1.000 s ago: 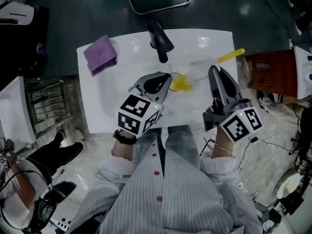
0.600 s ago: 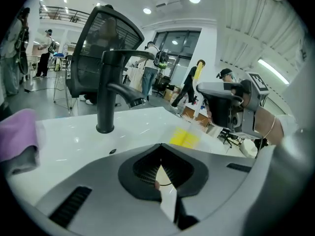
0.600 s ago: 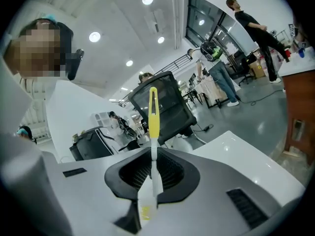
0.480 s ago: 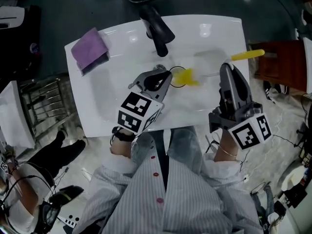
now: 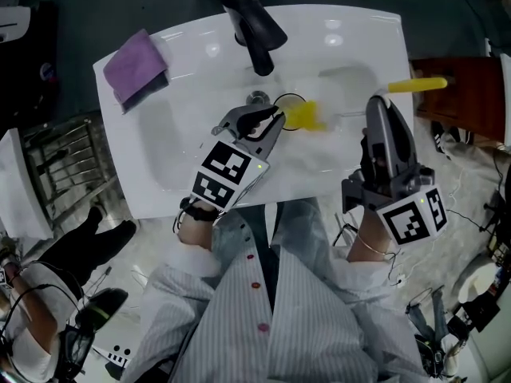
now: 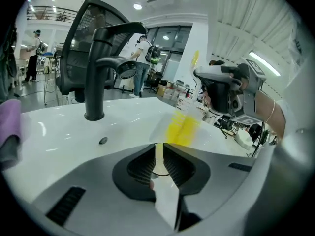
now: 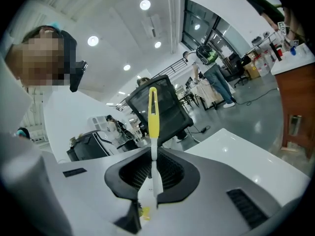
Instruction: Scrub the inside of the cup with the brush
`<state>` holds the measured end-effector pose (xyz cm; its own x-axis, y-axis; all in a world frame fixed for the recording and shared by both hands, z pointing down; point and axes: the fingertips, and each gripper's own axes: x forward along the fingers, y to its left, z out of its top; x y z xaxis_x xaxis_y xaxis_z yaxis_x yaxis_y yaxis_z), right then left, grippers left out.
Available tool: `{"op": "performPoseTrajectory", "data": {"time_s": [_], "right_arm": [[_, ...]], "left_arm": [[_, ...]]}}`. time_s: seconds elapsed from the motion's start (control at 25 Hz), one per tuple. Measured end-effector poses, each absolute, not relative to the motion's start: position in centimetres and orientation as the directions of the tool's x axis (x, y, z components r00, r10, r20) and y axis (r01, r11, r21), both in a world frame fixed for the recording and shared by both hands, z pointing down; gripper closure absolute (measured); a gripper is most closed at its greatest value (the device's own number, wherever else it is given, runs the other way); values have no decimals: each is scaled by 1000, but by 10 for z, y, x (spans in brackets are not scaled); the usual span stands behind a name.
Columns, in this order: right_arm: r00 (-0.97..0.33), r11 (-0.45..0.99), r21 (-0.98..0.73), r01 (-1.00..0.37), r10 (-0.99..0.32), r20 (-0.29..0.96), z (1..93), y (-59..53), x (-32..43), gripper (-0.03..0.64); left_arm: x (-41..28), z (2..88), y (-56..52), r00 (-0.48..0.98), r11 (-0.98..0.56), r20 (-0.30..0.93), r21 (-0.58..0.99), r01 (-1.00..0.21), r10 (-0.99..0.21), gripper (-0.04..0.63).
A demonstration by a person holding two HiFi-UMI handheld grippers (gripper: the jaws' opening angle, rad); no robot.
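A clear cup (image 5: 289,108) lies on its side over the white sink (image 5: 192,183), and its thin wall sits between the jaws of my left gripper (image 5: 267,120). Those jaws are opening slightly, with the pads still on the cup (image 6: 183,126). The brush's yellow head (image 5: 305,116) is at the cup's mouth and shows through the clear wall in the left gripper view. My right gripper (image 5: 378,107) is shut on the brush's white stem (image 7: 153,146). The brush's yellow handle end (image 5: 417,84) sticks out to the right.
A black faucet (image 5: 254,27) stands at the back of the sink, just beyond the cup. A purple cloth (image 5: 134,66) lies on the sink's far left corner. A dark wooden cabinet (image 5: 463,94) stands to the right, and a person's legs are at the left floor.
The head view has shifted, so the sink and both grippers sit higher in the frame. The brush lies more level, its head still at the cup's mouth. Both grips look unchanged.
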<state>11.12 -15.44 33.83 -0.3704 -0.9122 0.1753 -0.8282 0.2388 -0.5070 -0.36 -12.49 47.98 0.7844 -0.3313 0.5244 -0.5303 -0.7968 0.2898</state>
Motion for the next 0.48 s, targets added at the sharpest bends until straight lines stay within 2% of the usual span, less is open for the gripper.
{"op": "performPoseTrajectory", "data": {"time_s": [0.24, 0.36, 0.48], "right_arm": [[-348, 219, -491, -843, -918, 188, 340, -152, 119, 560], [-346, 220, -484, -847, -919, 188, 337, -153, 119, 560], [-339, 213, -470, -857, -919, 201, 340, -157, 117, 560]], "left_arm": [[8, 491, -115, 808, -863, 532, 253, -437, -253, 411], [10, 497, -116, 811, -881, 537, 239, -408, -230, 308], [12, 507, -116, 813, -899, 552, 239, -367, -186, 249]]}}
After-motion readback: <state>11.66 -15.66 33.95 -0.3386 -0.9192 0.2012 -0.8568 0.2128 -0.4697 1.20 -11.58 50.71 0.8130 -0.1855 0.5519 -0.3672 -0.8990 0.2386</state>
